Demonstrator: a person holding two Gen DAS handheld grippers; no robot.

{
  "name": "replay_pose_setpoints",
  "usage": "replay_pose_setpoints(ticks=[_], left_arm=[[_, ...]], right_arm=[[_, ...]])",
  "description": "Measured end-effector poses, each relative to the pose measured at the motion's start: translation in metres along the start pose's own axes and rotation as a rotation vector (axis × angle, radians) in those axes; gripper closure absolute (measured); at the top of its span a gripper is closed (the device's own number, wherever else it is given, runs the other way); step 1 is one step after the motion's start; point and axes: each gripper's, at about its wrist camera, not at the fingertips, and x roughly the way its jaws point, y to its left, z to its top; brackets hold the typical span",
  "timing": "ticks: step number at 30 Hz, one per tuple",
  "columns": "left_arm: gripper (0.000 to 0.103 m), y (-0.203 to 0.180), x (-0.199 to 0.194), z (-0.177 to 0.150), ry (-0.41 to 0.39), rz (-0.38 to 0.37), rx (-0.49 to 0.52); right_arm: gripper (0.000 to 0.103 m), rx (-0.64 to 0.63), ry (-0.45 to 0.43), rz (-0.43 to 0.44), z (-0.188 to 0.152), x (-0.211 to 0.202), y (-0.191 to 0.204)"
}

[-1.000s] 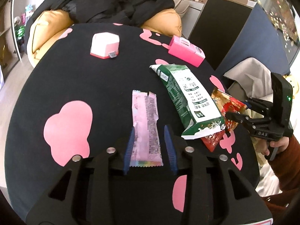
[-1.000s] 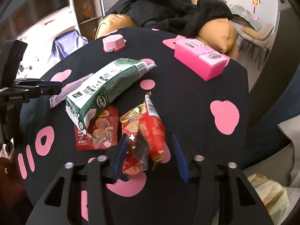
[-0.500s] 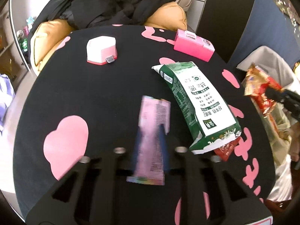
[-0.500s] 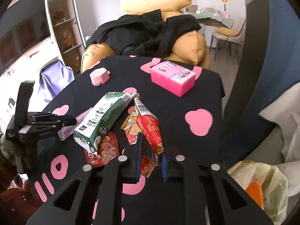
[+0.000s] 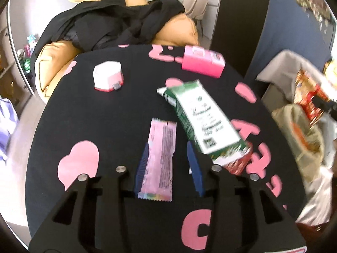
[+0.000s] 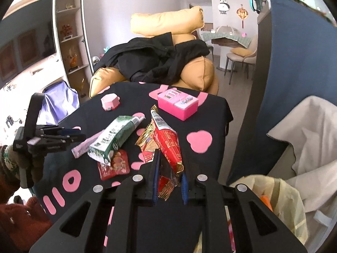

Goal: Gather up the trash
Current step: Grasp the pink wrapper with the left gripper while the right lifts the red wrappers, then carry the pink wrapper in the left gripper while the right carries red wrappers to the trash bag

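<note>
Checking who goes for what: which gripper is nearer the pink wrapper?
Left. The left gripper straddles the pink wrapper, jaws opening; the right gripper is off the table, shut on a red packet.

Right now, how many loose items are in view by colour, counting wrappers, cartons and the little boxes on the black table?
Pink: 3, the pink wrapper, hexagonal pink box and pink case
Green: 1, the green carton
Red: 2, the flat red packet under the carton and the red-gold wrappers bunched in the right gripper
Total: 6
</note>
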Motion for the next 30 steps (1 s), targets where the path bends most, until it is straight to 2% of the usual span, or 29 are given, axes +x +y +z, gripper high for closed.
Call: replay_pose_setpoints(ticks=[5, 6, 8, 12, 17, 19, 24, 30], left_arm=[[0.069, -0.009, 0.028, -0.011, 0.053, 0.126, 0.048], [0.082, -0.008, 0.031, -0.012, 0.060, 0.131, 0.043], [0.087, -0.006, 0.029, -0.012, 0.044, 0.129, 0.029], [0.088, -0.003, 0.000, -0.001, -0.023, 0.106, -0.007], [0.088, -0.022, -0.050, 0.025, -0.139, 0.096, 0.035], [0.088, -0.037, -0.065, 0.034, -0.174, 0.068, 0.054], [0.088, -0.092, -0.088, 0.060, -0.224, -0.082, 0.107], [0.088, -0.179, -0.084, 0.075, -0.201, -0.238, 0.219]], right_arm=[[0.086, 0.031, 0.019, 0.003, -0.008, 0.004, -0.008], [0.086, 0.032, 0.022, 0.001, -0.009, 0.005, -0.008], [0.086, 0.030, 0.023, -0.002, -0.010, 0.004, -0.009], [0.086, 0.035, -0.001, -0.015, -0.009, -0.009, -0.014], [0.086, 0.058, -0.057, -0.053, -0.008, -0.037, -0.030], [0.086, 0.069, -0.080, -0.081, -0.010, -0.051, -0.038], [0.086, 0.093, -0.103, -0.142, -0.020, -0.080, -0.063], [0.086, 0.137, -0.128, -0.226, -0.036, -0.115, -0.097]])
